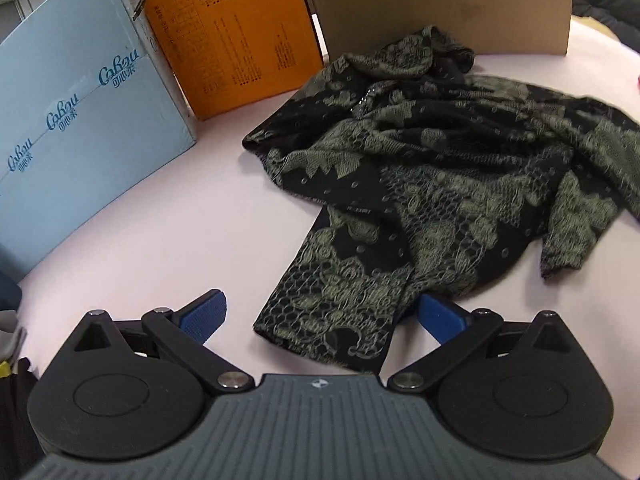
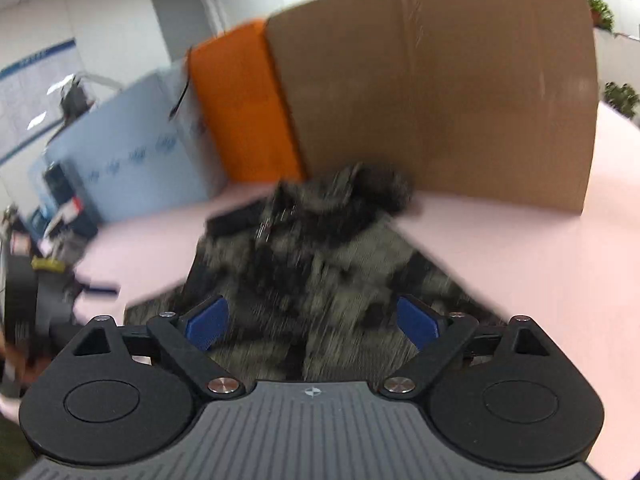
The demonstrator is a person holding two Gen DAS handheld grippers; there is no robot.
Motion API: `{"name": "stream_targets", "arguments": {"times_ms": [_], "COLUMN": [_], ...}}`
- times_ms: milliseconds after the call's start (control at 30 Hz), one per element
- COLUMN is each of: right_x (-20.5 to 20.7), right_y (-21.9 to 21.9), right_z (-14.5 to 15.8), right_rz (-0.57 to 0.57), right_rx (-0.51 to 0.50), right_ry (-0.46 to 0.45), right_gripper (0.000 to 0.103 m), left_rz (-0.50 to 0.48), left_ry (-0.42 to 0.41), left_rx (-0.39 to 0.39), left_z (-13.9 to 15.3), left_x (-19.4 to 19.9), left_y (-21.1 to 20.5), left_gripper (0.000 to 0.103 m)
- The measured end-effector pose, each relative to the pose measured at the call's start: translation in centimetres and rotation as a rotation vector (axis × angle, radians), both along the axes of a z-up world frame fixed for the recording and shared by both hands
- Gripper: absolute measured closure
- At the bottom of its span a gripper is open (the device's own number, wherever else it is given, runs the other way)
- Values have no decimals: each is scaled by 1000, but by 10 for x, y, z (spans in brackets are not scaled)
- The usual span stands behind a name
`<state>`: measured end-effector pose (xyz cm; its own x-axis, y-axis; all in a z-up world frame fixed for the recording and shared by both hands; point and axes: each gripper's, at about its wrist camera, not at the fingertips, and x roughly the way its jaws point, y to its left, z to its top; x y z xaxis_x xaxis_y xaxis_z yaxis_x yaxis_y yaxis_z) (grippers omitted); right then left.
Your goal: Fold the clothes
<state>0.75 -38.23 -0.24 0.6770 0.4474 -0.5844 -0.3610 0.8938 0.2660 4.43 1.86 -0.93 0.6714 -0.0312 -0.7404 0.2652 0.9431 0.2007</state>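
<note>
Blue-padded and spread wide, the left claw hovers low over the pink counter, gripping nothing, with the near end of a black-and-olive lace-patterned garment lying in the gap between its fingers, one blue pad partly tucked behind the cloth edge. The right claw, likewise wide apart and empty, hangs above the same garment, its view smeared by motion blur.

Rumpled in a loose heap toward the middle of the counter, the garment looks thin, soft and light, likely to drape and bunch rather than hold any shape, and its open knit may snag on a pad. A sleeve-like strip runs out toward the left claw, and that flat end, or a hem edge, appears the sensible place to pinch; the piled centre offers only layers that would come up together.

As it lies, the long axis seems to run from that near strip away toward the boxes, though the creasing makes collar and hem hard to tell apart.

Behind it stand a light blue carton, an orange box and a brown cardboard box.
</note>
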Motion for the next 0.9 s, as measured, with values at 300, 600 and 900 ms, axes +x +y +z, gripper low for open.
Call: {"name": "stream_targets", "arguments": {"times_ms": [300, 600, 900], "right_x": [4, 107, 161], "right_y": [113, 131, 92], "right_z": [-35, -56, -51], "right_rz": [257, 214, 383], "right_rx": [-318, -318, 185], "right_ry": [-143, -186, 234], "right_gripper": [6, 20, 95], "left_rz": [181, 308, 430], "left_ry": [-7, 26, 72], "left_rx": [-224, -187, -201], "left_z": [27, 13, 5], "left_x": [24, 28, 21], "left_y": [52, 81, 115], "left_gripper": [0, 0, 0]}}
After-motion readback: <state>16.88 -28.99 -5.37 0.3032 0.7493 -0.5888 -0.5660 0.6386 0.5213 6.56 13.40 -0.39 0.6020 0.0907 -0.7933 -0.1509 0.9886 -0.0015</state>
